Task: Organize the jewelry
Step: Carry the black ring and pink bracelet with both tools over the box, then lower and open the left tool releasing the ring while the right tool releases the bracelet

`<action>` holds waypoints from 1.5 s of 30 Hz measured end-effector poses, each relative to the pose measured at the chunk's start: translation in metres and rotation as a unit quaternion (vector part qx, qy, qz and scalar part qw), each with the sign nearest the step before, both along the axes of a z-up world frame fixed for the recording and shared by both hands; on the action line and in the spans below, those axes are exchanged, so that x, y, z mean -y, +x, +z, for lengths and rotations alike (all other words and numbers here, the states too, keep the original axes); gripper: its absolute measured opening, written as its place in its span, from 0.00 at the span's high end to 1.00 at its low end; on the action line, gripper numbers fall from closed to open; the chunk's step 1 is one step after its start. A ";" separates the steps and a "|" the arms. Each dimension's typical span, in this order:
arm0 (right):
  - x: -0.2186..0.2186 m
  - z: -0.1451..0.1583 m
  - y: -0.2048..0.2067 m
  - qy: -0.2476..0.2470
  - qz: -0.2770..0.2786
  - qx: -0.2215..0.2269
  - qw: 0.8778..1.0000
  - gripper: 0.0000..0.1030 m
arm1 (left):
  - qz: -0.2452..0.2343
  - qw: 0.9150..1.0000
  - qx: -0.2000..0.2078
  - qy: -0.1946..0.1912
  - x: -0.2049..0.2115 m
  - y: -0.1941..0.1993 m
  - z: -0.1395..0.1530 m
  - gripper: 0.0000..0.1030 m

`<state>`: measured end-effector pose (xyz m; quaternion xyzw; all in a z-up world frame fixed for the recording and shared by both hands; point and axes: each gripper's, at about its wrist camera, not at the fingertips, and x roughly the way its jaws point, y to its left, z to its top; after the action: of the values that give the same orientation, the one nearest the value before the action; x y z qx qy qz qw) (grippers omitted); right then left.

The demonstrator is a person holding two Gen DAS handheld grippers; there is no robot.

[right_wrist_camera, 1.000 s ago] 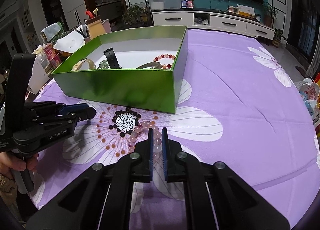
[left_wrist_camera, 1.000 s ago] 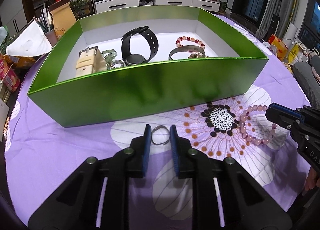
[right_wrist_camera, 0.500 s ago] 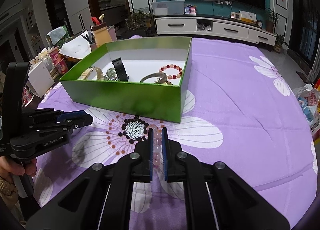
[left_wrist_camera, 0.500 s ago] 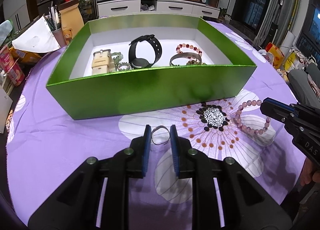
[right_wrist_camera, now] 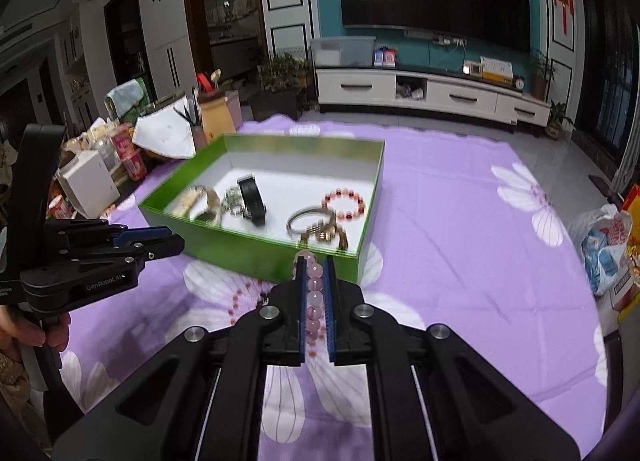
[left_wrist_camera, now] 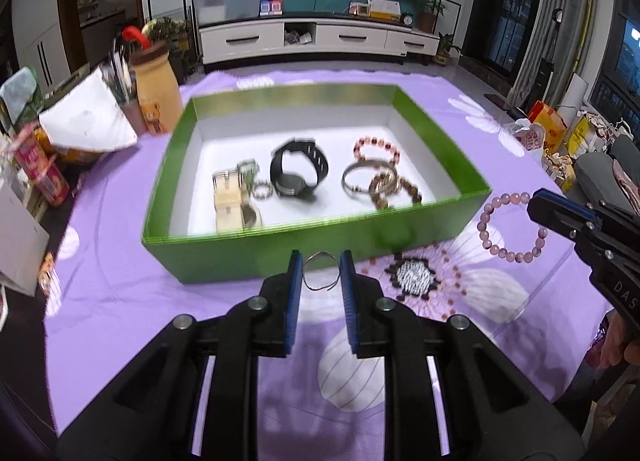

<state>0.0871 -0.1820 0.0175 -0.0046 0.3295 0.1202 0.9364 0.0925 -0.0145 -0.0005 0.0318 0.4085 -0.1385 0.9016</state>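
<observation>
Left tool (left_wrist_camera: 320, 267) grips a thin wire ring (left_wrist_camera: 320, 272); right tool (right_wrist_camera: 315, 265) clamps the pink bead bracelet (right_wrist_camera: 314, 293), both near the green box (left_wrist_camera: 280, 249)

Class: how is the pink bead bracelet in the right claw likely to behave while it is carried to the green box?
The pink bead bracelet probably hangs and swings, since only one side sits in the right claw. Its round, glossy beads may slip. Set on the cloth, it likely stays put.
</observation>
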 end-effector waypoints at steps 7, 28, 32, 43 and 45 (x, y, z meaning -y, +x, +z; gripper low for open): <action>0.001 0.034 0.018 0.012 0.004 0.040 0.999 0.93 | -0.003 1.000 0.025 -0.006 0.002 0.022 0.033 0.82; -0.016 0.030 0.104 0.033 0.024 0.017 0.999 0.93 | 0.036 0.999 0.002 -0.025 -0.017 0.120 0.034 0.82; -0.021 0.019 0.118 0.040 0.028 -0.001 0.999 0.93 | 0.047 0.998 -0.013 -0.033 -0.023 0.137 0.025 0.82; -0.031 -0.008 0.136 0.040 0.032 -0.039 0.998 0.93 | 0.057 0.997 -0.044 -0.019 -0.020 0.161 -0.002 0.82; -0.032 -0.012 0.139 0.040 0.032 -0.046 0.998 0.93 | 0.058 0.997 -0.048 -0.016 -0.019 0.163 -0.004 0.82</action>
<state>0.2261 -0.1495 0.0054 0.0279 0.3667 0.1635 0.9154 0.2553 0.0042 -0.0049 -0.0132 0.4497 -0.0941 0.8881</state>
